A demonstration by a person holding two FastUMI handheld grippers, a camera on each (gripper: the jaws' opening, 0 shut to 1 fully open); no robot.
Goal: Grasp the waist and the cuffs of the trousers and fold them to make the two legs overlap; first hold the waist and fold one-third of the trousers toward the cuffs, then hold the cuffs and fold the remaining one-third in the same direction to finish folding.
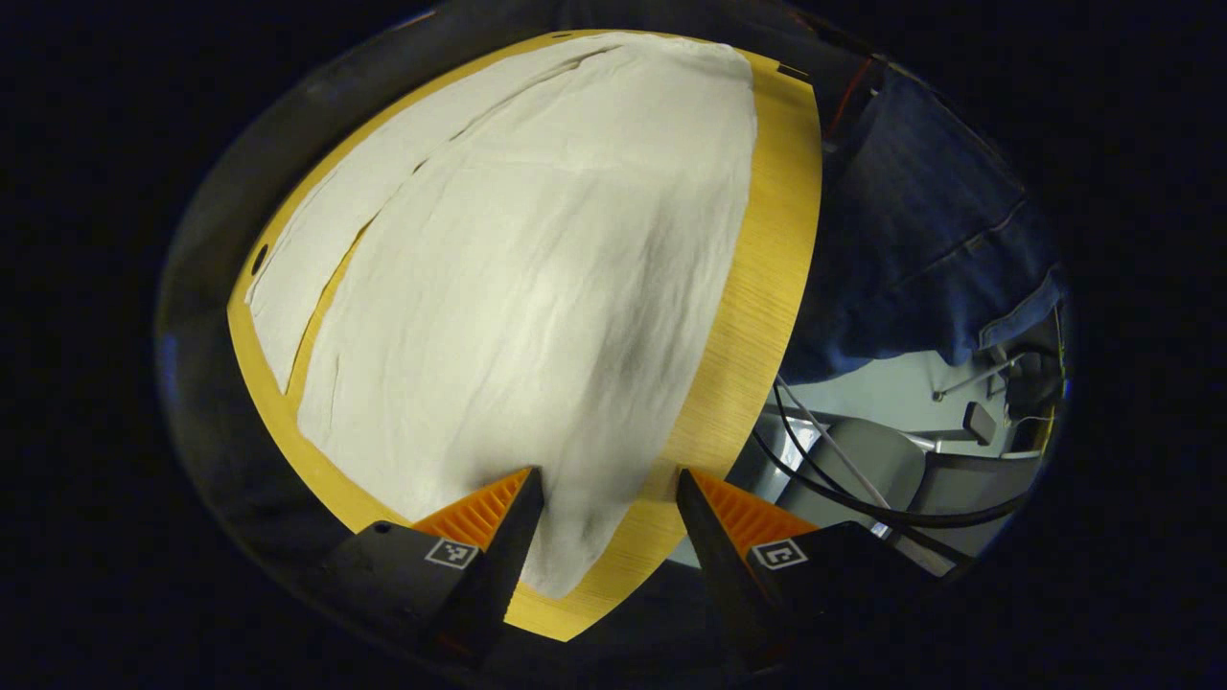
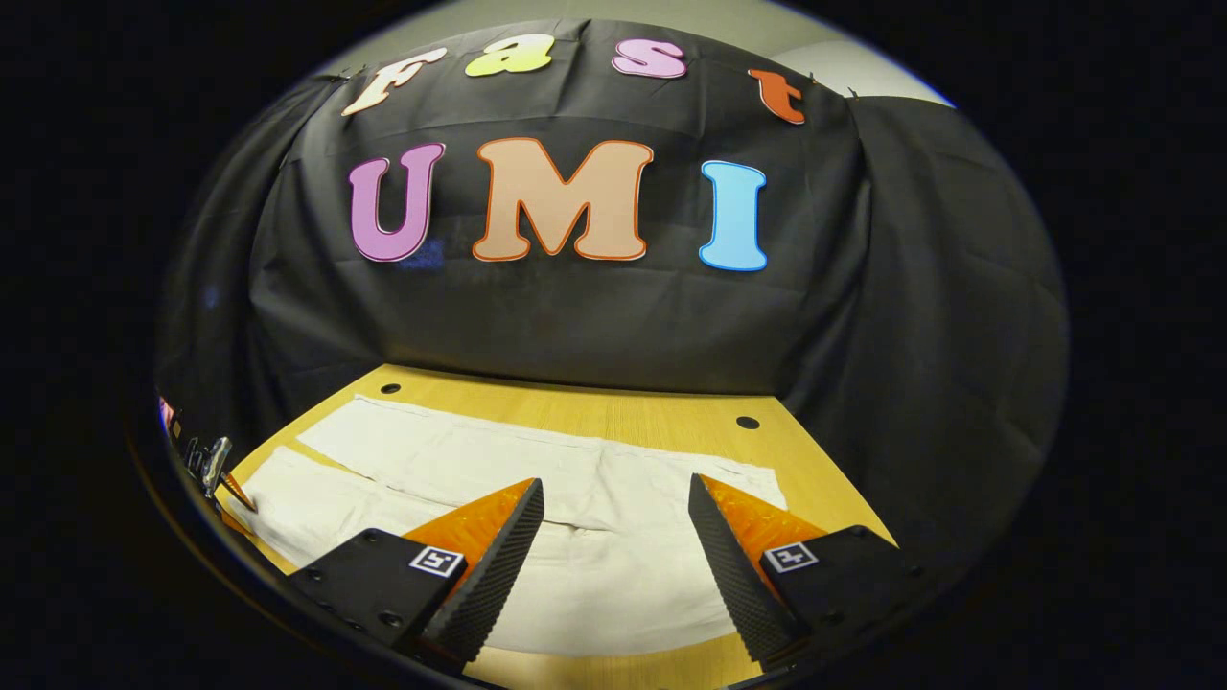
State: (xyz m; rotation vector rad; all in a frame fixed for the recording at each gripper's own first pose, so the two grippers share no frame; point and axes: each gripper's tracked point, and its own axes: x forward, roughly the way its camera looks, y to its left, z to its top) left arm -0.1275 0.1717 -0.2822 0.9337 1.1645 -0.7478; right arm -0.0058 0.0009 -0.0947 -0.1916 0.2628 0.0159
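White trousers (image 2: 575,517) lie flat on the wooden surface (image 2: 613,407) before the booth's black cloth wall (image 2: 594,316), both the left gripper (image 1: 610,498) and right gripper (image 2: 615,522) spread above them.

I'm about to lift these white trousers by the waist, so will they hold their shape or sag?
The trousers will probably sag: the cloth looks thin, lies flat and shows soft wrinkles. They likely weigh little. On the smooth wooden table they may slide when pulled.
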